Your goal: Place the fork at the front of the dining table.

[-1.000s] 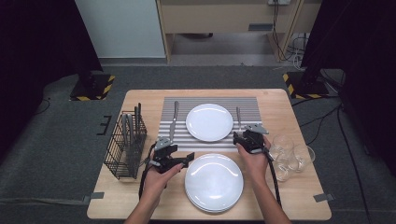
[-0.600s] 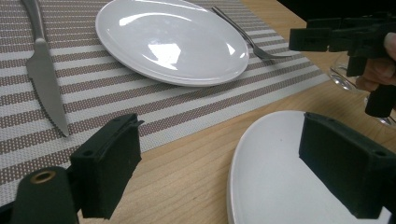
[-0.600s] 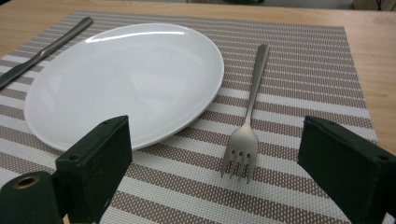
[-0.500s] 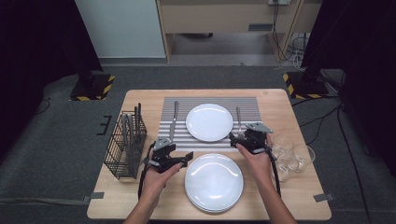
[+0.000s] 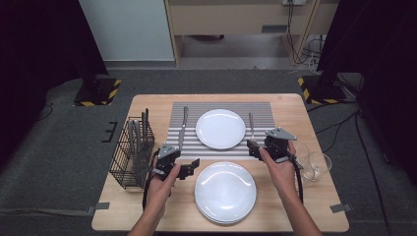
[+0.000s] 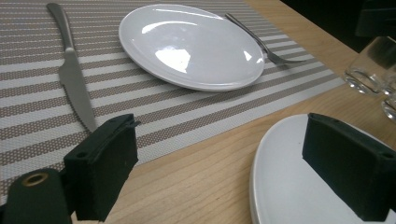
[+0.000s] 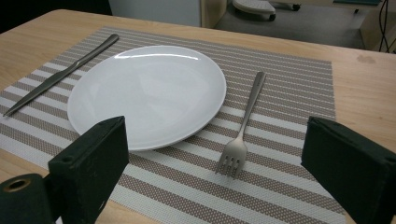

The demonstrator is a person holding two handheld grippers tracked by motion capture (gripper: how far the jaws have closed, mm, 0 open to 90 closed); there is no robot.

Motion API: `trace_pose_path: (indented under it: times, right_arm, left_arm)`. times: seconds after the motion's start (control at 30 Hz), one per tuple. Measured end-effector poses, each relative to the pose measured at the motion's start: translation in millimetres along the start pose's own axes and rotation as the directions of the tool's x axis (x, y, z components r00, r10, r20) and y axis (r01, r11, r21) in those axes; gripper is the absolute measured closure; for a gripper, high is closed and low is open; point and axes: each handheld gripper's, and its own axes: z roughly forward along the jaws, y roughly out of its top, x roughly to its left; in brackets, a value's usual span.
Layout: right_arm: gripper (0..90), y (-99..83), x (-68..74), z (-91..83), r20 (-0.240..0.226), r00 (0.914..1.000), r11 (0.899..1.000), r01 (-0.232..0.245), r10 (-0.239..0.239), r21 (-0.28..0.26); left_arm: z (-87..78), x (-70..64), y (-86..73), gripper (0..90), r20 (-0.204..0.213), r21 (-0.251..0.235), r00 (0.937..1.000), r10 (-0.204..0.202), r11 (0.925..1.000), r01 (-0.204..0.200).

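Observation:
A white plate (image 5: 220, 129) lies on a striped placemat (image 5: 265, 110), with a knife (image 5: 183, 129) to its left and a fork (image 5: 251, 127) to its right. My left gripper (image 5: 189, 168) hovers open at the left rim of a stack of white plates (image 5: 225, 191) near the table's front. In the left gripper view, one jaw is over the stack (image 6: 289, 186) and the other is over wood. My right gripper (image 5: 253, 147) is open just in front of the fork's tines (image 7: 229, 163), with nothing between its jaws.
A black wire cutlery basket (image 5: 133, 152) with several utensils stands at the table's left edge. Clear glasses (image 5: 314, 164) sit at the right, close to my right hand. Bare wood (image 5: 147, 105) surrounds the placemat.
My right gripper has edged slightly away from me, toward the fork. The left gripper has stayed put.

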Motion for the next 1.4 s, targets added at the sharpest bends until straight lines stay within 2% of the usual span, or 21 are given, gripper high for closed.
trace_pose_path:
  times: [0.07,0.37,0.63,0.77,0.87,0.93,1.4]
  right_arm:
    - [7.5,1.4,-1.6,-5.1,0.0,1.0,1.0,0.007,-0.007,0.005]
    - [5.8,5.7,-11.9,-26.2,0.01,0.9988,0.999,0.047,-0.047,0.002]
    - [5.9,7.1,-20.1,-36.5,-0.002,0.9991,0.999,0.041,-0.041,0.006]
    - [6.5,8.1,-22.9,-43.3,-0.011,0.9993,0.999,0.036,-0.036,0.007]
    - [8.0,8.2,-26.3,-47.2,-0.035,0.9993,1.0,0.015,-0.015,0.022]
    - [8.9,8.0,-28.5,-50.2,-0.029,0.9991,0.999,0.03,-0.03,0.017]
    - [7.5,1.8,-43.0,-69.7,-0.014,0.9997,1.0,0.022,-0.022,0.009]
  left_arm:
    - [-0.1,0.6,-0.4,9.8,-0.008,0.001,1.0,0.004,1.0,-0.004]
    - [3.2,-0.9,-3.9,9.5,-0.048,0.032,0.9955,0.082,0.9962,-0.08]
    - [3.8,0.4,-5.4,8.7,-0.082,0.03,0.9896,0.118,0.9928,-0.116]
    - [3.0,2.2,-5.2,8.2,-0.088,0.022,0.9896,0.114,0.9935,-0.112]
    - [2.3,3.6,-6.3,8.0,-0.094,0.014,0.99,0.105,0.9945,-0.104]
    - [2.6,3.8,-6.9,8.0,-0.086,0.01,0.9919,0.093,0.9957,-0.092]
    - [-0.6,5.8,-4.4,7.8,-0.076,-0.005,0.9939,0.08,0.9968,-0.08]
